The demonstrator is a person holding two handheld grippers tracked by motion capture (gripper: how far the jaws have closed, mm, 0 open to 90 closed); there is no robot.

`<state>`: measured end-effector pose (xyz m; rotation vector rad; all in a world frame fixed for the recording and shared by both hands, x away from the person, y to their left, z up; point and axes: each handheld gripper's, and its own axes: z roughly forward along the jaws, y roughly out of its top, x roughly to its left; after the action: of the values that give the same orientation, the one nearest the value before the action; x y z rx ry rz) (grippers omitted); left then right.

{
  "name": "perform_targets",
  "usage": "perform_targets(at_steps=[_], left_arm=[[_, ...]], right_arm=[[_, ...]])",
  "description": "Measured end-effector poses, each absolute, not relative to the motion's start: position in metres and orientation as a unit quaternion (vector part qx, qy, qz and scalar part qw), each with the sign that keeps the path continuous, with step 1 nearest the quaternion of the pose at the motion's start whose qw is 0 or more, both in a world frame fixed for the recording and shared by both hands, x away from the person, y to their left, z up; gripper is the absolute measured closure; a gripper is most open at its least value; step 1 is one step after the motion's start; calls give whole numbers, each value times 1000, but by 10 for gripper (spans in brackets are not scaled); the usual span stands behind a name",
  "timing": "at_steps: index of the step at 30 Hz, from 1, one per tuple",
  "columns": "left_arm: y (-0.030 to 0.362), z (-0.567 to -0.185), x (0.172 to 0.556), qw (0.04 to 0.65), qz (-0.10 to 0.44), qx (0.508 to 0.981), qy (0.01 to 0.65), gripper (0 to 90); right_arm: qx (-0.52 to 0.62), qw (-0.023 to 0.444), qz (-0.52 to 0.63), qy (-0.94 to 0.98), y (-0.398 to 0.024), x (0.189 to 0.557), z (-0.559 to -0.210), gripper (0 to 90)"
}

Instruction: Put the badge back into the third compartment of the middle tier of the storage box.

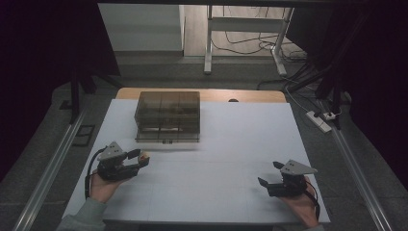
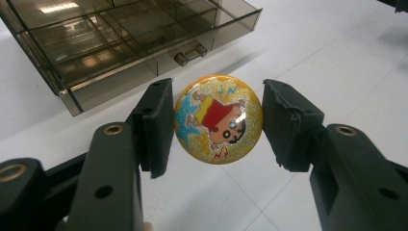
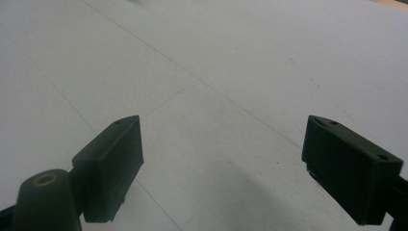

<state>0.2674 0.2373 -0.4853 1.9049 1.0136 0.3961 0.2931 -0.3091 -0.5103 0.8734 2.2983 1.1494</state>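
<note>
Left gripper view puts a round yellow cartoon badge (image 2: pixel 218 120) between the two black jaws of the left gripper (image 2: pixel 217 126), which are closed on its edges and hold it above the white table (image 2: pixel 337 62). Just beyond it stands a smoky clear drawer box (image 2: pixel 130 36), its divided drawer pulled out a little. High view shows the right gripper (image 1: pixel 270 174) well apart at the table's other near corner, jaws spread wide with nothing between them.

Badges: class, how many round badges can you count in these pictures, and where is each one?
1. The badge is held between the jaws of the left gripper, near the smoky plastic drawer box. Others may be hidden inside the box.
</note>
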Motion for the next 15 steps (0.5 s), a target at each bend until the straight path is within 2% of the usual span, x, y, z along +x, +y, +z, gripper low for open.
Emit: perform_targets(at_steps=[15], left_arm=[[235, -474, 270, 468, 165, 763, 414, 469]], right_arm=[[317, 210, 427, 821, -310, 293, -509, 140]])
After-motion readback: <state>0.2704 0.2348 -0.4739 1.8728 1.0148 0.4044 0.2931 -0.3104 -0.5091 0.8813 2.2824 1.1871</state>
